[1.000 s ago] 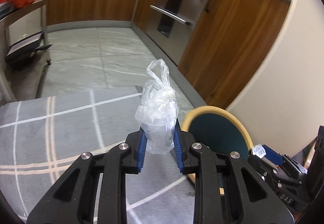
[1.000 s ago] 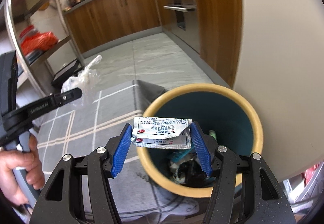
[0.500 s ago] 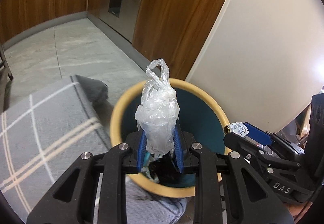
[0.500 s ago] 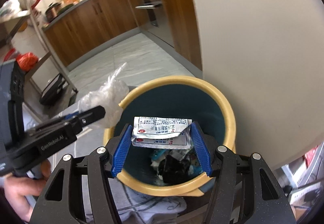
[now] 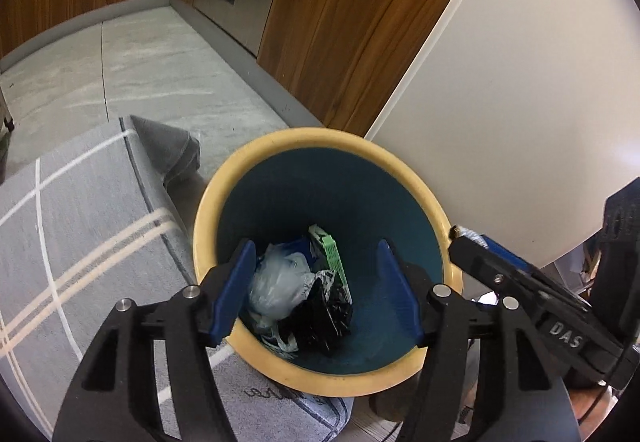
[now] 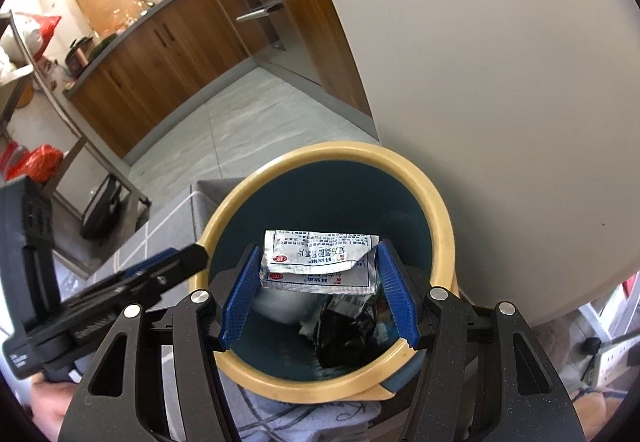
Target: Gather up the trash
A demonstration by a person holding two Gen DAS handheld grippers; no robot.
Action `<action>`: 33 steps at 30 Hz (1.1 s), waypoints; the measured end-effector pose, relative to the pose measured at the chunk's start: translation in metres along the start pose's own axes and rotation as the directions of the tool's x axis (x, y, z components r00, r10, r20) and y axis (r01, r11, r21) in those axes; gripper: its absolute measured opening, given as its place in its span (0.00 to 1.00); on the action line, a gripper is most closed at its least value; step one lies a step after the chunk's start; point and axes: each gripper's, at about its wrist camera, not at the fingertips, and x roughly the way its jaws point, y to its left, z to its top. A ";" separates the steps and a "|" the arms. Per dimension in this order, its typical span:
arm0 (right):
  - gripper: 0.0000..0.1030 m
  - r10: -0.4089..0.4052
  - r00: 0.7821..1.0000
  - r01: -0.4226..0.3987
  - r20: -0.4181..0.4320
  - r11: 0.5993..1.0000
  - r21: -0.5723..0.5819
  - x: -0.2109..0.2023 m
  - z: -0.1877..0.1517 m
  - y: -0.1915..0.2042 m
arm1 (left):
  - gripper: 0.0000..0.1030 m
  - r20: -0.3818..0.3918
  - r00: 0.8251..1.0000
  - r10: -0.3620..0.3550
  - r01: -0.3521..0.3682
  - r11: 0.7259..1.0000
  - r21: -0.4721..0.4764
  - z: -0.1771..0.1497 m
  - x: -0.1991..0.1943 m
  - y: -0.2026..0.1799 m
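Kitchen floor, bin [image 6: 442, 218]: right gripper [image 6: 320, 292] clamps sachet [image 6: 320, 260], long axis crosswise; left gripper [image 5: 316, 292] wide, empty.

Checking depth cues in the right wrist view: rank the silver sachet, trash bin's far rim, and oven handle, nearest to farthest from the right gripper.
1. silver sachet: between the fingers of the right gripper, over the bin's mouth.
2. trash bin: its far rim, beyond the sachet, against the white wall.
3. oven handle: far up-left, on the wooden cabinet run.
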 end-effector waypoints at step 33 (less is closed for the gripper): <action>0.90 -0.052 0.991 0.085 0.120 0.955 -0.285 -0.067 -0.020 0.033 | 0.94 0.284 0.933 0.219 -0.215 0.976 -0.045 -0.025 -0.105 0.004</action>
